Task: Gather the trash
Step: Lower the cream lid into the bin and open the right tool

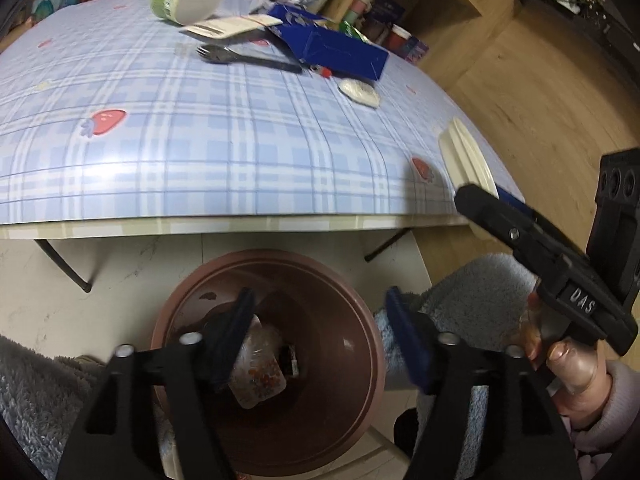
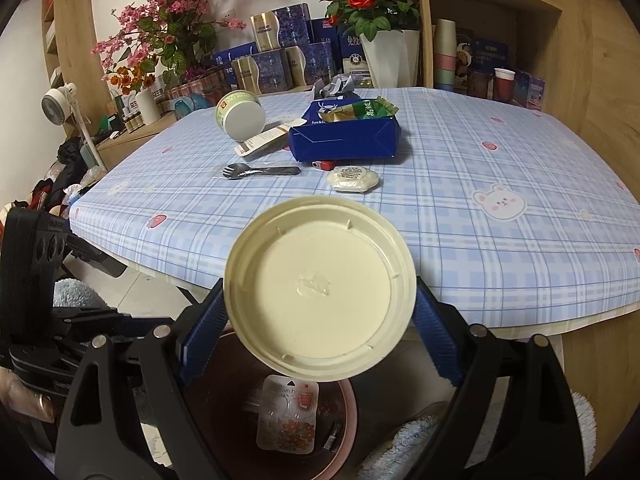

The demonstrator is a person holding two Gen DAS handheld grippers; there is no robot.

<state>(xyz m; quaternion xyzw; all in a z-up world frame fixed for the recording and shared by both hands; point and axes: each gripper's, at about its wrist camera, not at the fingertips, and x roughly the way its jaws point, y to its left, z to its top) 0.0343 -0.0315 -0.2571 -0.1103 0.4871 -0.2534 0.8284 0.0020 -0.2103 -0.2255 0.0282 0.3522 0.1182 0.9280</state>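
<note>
Lid: the cream plastic lid [image 2: 320, 292], inner side facing the camera, sits at the centre of the right-wrist view, clamped edge to edge between the blue pads of the right gripper [image 2: 320, 332]; it hangs above the near table edge, with the bin at 6 o'clock below it.
Lid handling: judged light, thin and stiff, with a raised rim; the smooth rim could slip or flex if squeezed harder, so the hold across its widest part looks right.
Right tongs: clamped on the lid, standing wide because the lid is wide.
Left tongs: the left gripper [image 1: 320, 340] has its jaws apart with nothing pressed between the pads; it points down into the bin.
Bin: the brown trash bin [image 1: 352, 280] stands on the floor in front of the table, at 6 o'clock in both views.
Bin contents: a clear blister packet [image 1: 260, 376] with a printed flower card lies at the bottom, beside a small dark scrap.
Still on the table: at 12 o'clock, a tipped green paper cup [image 2: 240, 114], a paper sachet [image 2: 268, 140], a black plastic spork [image 2: 260, 171], a blue carton [image 2: 344, 140] with a green wrapper [image 2: 360, 110] in it, a red-tipped lighter [image 2: 324, 165] and a white wrapped puck [image 2: 352, 179].
In the way: the left gripper sits over the bin mouth, so dropping the lid probably needs it to be clear first.
Surroundings: blue plaid tablecloth [image 2: 500, 240]; a fluffy grey sleeve [image 1: 476, 296] near the bin.
</note>
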